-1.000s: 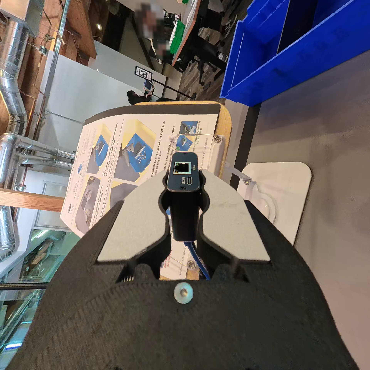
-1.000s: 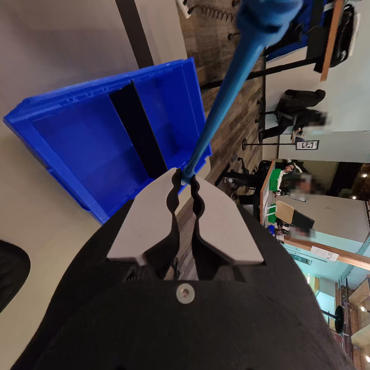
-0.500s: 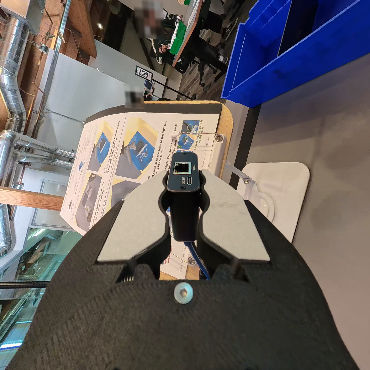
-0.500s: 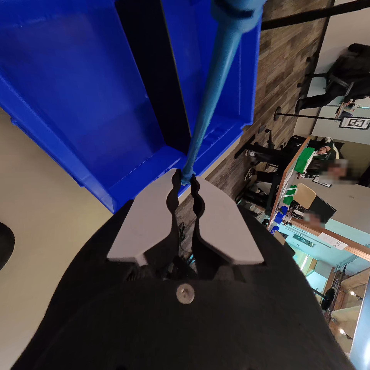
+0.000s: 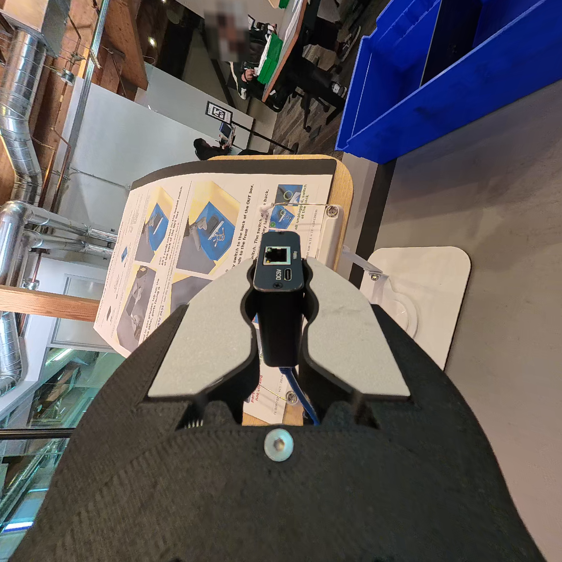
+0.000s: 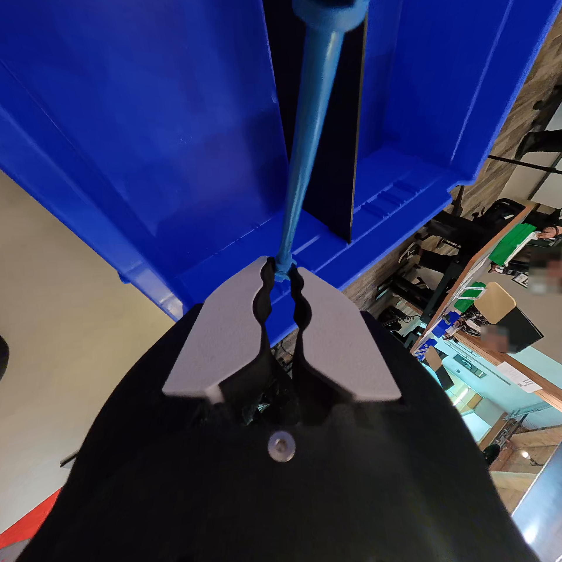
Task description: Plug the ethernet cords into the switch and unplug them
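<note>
The blue cord (image 6: 307,152) runs off the top edge above the blue bin (image 6: 152,121), its far end unseen; behind the bin, blurred patches cover seated people.

The left gripper (image 5: 278,267) occupies the lower centre of its frame, pointing toward the upper centre. Its jaws stand partly apart, both grey fingers (image 5: 222,319) pressed against the sides of a black switch (image 5: 279,292). The right gripper (image 6: 281,269) likewise fills the lower centre of its frame. Its jaws are nearly closed, the tips clamping the end of a blue ethernet cord (image 6: 307,146).
</note>
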Motion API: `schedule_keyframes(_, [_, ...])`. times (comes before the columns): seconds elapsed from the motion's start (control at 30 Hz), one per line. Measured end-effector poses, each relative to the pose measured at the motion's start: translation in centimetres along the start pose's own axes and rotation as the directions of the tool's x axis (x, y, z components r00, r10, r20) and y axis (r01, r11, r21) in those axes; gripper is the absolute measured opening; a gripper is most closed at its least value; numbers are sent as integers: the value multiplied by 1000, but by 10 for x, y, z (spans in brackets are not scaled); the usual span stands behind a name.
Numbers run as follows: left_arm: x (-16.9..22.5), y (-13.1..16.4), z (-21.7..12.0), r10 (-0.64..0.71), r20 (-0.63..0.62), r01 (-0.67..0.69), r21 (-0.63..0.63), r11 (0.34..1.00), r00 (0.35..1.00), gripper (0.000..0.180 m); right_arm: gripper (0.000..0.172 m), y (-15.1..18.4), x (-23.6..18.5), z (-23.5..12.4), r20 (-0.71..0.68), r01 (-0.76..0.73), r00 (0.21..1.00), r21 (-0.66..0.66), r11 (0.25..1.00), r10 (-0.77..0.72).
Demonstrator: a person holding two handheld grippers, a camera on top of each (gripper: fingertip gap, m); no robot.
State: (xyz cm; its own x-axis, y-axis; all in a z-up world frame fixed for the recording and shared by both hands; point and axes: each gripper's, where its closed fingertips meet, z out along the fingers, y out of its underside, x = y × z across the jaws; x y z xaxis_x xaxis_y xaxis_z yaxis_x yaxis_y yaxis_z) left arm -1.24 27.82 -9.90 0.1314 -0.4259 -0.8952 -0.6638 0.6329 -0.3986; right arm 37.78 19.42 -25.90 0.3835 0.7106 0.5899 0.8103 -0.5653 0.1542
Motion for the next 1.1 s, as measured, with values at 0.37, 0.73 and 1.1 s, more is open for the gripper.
schedule_keyframes(0.37, [1,-1,-1,1,-6,-1,0,1000,1000,26,13,6,-21,31,211,-10,977,-127,992,37])
schedule_keyframes(0.73, [5,-7,-1,9,-13,-9,17,1000,1000,26,80,-12,10,-10,119,-138,983,-17,990,139])
schedule_keyframes(1.1, [19,-33,-7,28,-53,-24,73,997,998,26,66,-181,15,-228,-95,39,994,749,661,49])
